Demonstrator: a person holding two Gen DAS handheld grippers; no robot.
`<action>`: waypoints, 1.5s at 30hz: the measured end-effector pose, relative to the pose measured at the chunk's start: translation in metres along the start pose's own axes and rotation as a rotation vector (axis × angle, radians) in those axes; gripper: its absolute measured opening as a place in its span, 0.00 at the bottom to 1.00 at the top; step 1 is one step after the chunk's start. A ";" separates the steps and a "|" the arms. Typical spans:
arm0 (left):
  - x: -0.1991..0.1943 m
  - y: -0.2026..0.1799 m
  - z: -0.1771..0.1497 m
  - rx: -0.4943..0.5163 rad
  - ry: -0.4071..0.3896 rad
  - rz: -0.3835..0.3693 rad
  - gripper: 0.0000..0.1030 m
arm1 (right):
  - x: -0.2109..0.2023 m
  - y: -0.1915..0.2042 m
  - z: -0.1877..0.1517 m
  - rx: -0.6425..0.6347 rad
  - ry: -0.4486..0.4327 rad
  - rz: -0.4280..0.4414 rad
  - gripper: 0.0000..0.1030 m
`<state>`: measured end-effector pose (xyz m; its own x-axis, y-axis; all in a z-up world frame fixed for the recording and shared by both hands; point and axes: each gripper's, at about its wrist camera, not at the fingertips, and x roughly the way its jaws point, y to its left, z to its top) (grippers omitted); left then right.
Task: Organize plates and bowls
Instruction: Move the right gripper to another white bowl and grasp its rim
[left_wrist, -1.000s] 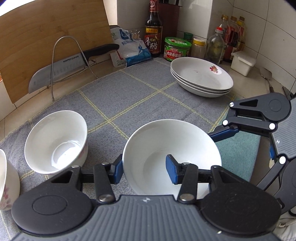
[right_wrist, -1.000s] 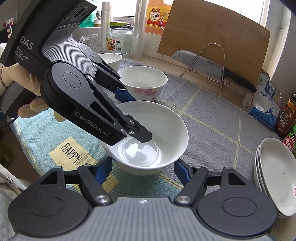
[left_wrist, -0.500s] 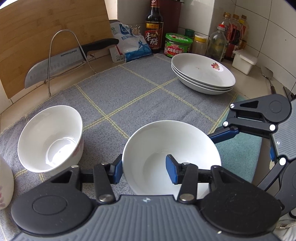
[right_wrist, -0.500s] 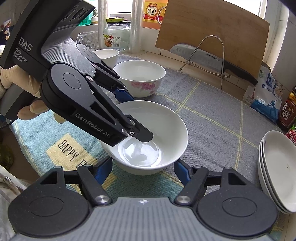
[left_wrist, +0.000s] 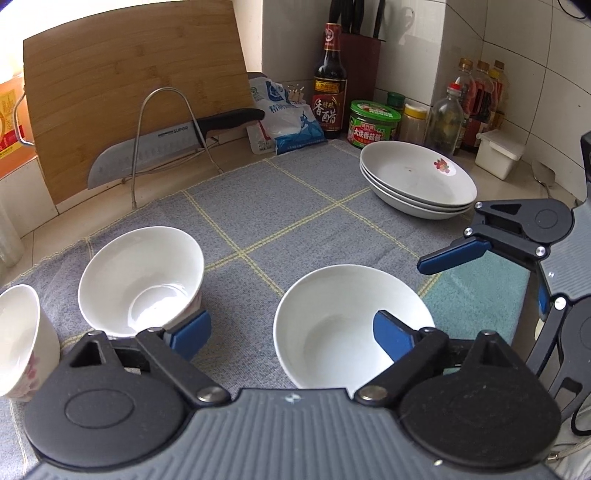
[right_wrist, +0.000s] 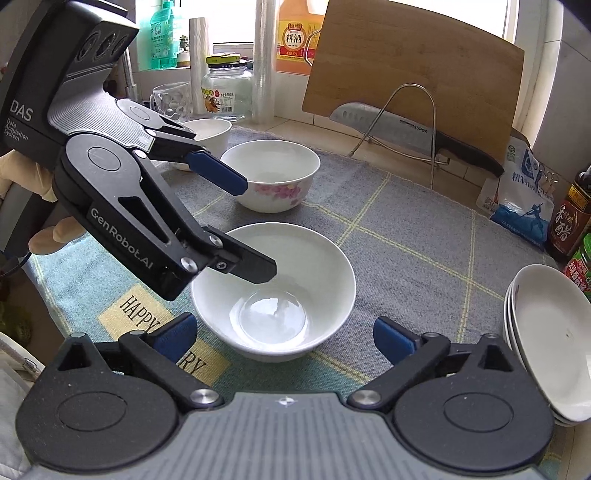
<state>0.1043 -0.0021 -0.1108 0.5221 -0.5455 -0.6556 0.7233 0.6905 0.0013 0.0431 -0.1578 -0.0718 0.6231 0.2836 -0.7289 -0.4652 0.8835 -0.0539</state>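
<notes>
A plain white bowl (left_wrist: 351, 325) (right_wrist: 273, 291) stands on the grey checked mat (left_wrist: 280, 218). My left gripper (left_wrist: 291, 334) (right_wrist: 240, 225) is opening wide across the bowl's near rim: one pad hangs inside it, the other outside, and neither presses. My right gripper (right_wrist: 284, 338) (left_wrist: 495, 277) is opening too, its blue pads standing clear of the bowl's wall on either side. A flowered bowl (left_wrist: 140, 280) (right_wrist: 273, 177) sits beside the plain one, another bowl (left_wrist: 18, 339) (right_wrist: 208, 129) beyond it. A stack of plates (left_wrist: 417, 181) (right_wrist: 546, 332) rests at the mat's far corner.
A cutting board (left_wrist: 129, 88) leans on the wall behind a knife (left_wrist: 166, 144) on a wire rack. A salt bag (left_wrist: 288, 122), vinegar bottle (left_wrist: 328, 85), jars and oil bottles line the back. A gloved hand (right_wrist: 40, 184) holds the left gripper. A glass mug (right_wrist: 170, 99) stands nearby.
Both grippers have opened and let go of the plain white bowl, which stays on the mat. The left gripper has drawn back slightly.
</notes>
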 end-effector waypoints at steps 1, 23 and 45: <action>-0.003 0.001 -0.001 -0.006 -0.008 0.010 0.92 | -0.002 -0.001 0.001 0.003 -0.004 -0.005 1.00; -0.018 0.034 -0.026 -0.204 -0.055 0.194 0.92 | 0.011 -0.020 0.037 -0.029 -0.045 0.012 1.00; 0.010 0.066 -0.031 -0.188 -0.067 0.314 0.94 | 0.064 -0.024 0.107 -0.173 0.006 0.108 1.00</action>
<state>0.1437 0.0530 -0.1402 0.7384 -0.3186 -0.5943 0.4307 0.9010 0.0521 0.1620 -0.1207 -0.0441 0.5601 0.3706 -0.7409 -0.6307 0.7706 -0.0914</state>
